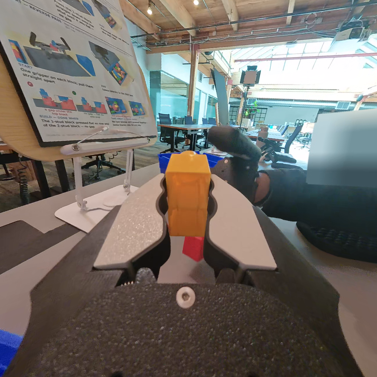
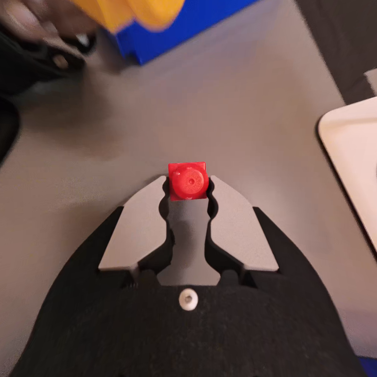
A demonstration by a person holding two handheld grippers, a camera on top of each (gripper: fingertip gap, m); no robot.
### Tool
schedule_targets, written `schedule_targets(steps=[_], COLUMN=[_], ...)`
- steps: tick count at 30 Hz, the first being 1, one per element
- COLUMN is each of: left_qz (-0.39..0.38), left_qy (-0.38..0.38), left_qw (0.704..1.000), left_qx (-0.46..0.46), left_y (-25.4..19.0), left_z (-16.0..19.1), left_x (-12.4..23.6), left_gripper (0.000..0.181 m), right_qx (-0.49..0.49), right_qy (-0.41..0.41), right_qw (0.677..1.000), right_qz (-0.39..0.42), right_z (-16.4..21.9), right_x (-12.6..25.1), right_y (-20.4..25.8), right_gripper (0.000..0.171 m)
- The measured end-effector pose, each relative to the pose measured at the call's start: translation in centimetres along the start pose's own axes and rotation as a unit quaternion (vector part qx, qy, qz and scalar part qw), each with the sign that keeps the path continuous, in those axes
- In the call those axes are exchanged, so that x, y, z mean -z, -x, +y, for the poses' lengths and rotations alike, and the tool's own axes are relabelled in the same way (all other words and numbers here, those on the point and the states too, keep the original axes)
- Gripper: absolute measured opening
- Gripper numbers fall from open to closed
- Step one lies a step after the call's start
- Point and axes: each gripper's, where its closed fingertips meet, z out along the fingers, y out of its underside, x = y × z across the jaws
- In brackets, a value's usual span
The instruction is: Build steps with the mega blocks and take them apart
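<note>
Item 1: left gripper, jaws closed on an orange block, the two-stud piece, held lengthwise between the fingers and clear of the grey table. Presumably raised so its studs can be reached.

Item 2: right gripper, jaws closed near the tips on a small red block, single stud facing the camera, above the table. Judged ready for mating with the orange piece; the two blocks are apart.

Item 3: blue bin, behind the blocks, likely for loose pieces.

Item 4: instruction sheet on a white stand, far left, turned toward the person.
</note>
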Motion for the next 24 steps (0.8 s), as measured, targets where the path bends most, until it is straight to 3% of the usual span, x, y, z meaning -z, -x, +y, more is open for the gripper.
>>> schedule_targets(steps=[1,3,6,11,15,24], left_qz=[0.004,0.018,0.045,0.104,0.145,0.177], left_qy=[0.001,0.002,0.004,0.01,0.012,0.019], left_qw=[1.0,1.0,0.999,0.994,0.987,0.98], left_qx=[0.001,0.005,0.016,0.045,0.069,0.084], left_y=[-0.2,-0.7,-2.0,-4.6,-6.6,-8.5], left_z=[0.1,0.1,0.1,0.3,0.5,1.1], left_x=[-0.1,-0.4,-0.9,-1.7,-2.5,-3.4], left_gripper=[0.037,0.037,0.037,0.037,0.037,0.036], right_qx=[-0.007,-0.014,-0.03,-0.044,-0.047,-0.032], right_qy=[-0.047,-0.156,-0.329,-0.488,-0.522,-0.495], right_qw=[0.999,0.987,0.941,0.864,0.842,0.855], right_qz=[-0.008,-0.028,-0.073,-0.113,-0.129,-0.149], right_z=[-0.9,-2.8,-5.4,-6.0,-5.8,-6.2], right_x=[1.2,4.4,10.1,16.3,16.5,13.8], right_y=[0.0,0.2,0.9,1.7,2.8,4.7], right_gripper=[0.034,0.034,0.034,0.034,0.034,0.034])
